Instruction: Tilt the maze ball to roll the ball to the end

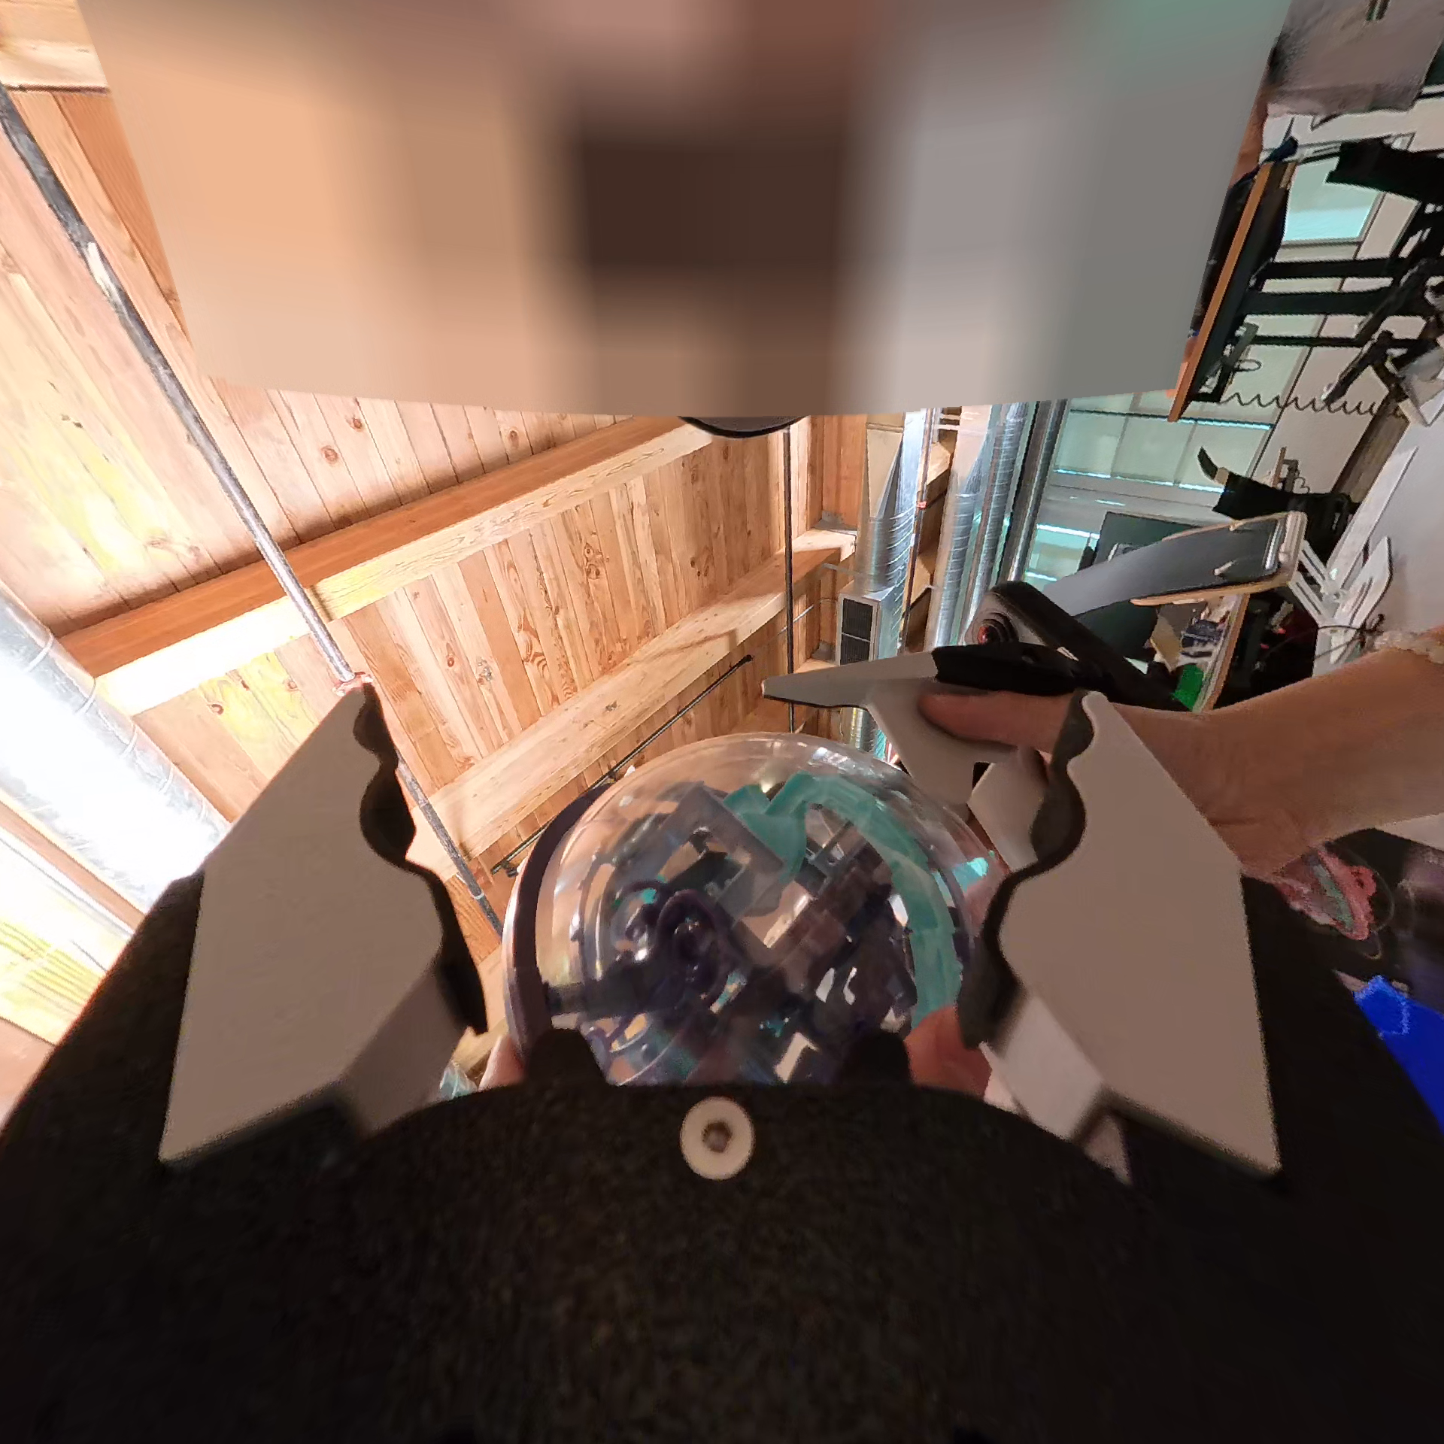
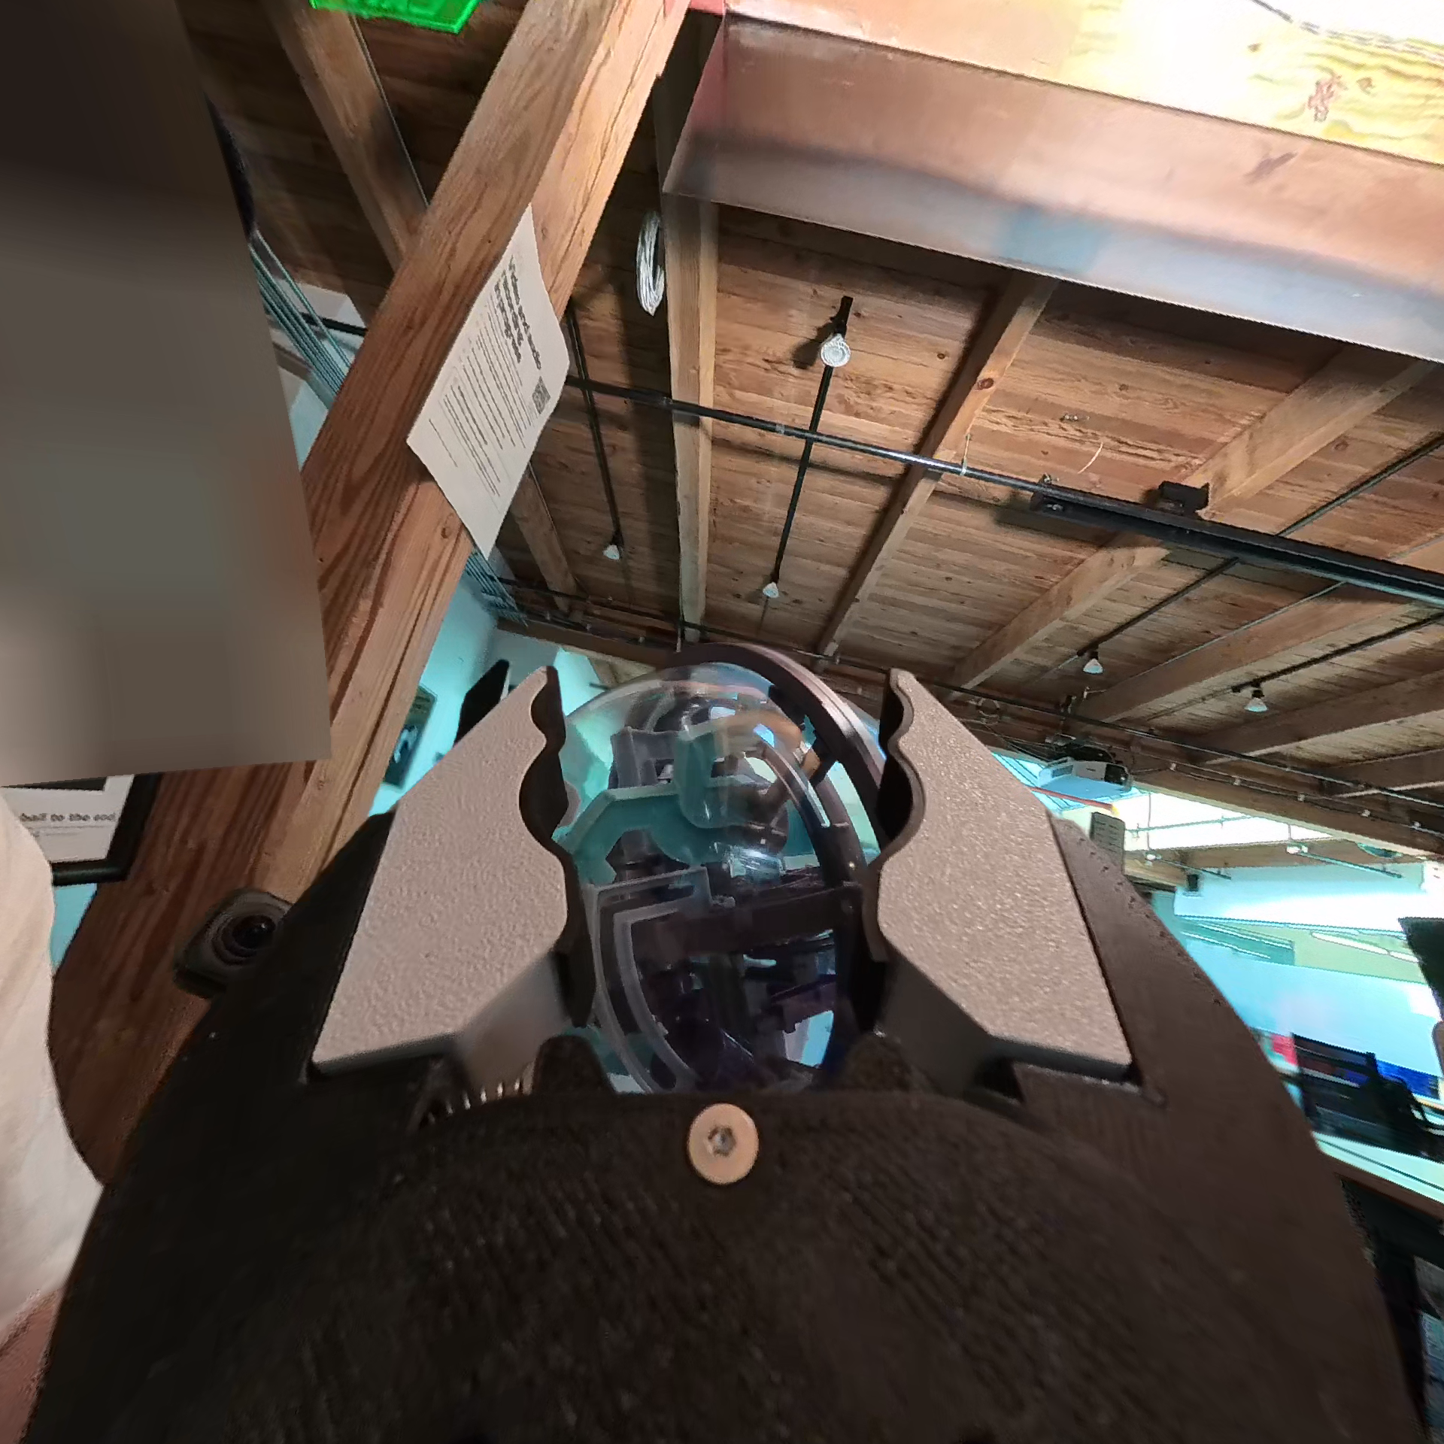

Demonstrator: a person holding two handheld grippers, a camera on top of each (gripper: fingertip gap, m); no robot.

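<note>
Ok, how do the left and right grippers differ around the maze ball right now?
The left gripper has fingers spread wide; the right gripper has them much narrower. The maze ball sits low near the left gripper's finger bases, but reaches the right gripper's fingertips. Both point at the wooden ceiling with the ball between their fingers; pad contact is unclear.

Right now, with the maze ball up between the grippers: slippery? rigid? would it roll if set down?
Probably slippery: the maze ball has a glossy clear shell showing reflections. Likely rigid: the hard dome and dark equator ring show no dent where the right gripper flanks it. Being a sphere, it would likely roll on any flat surface.
</note>
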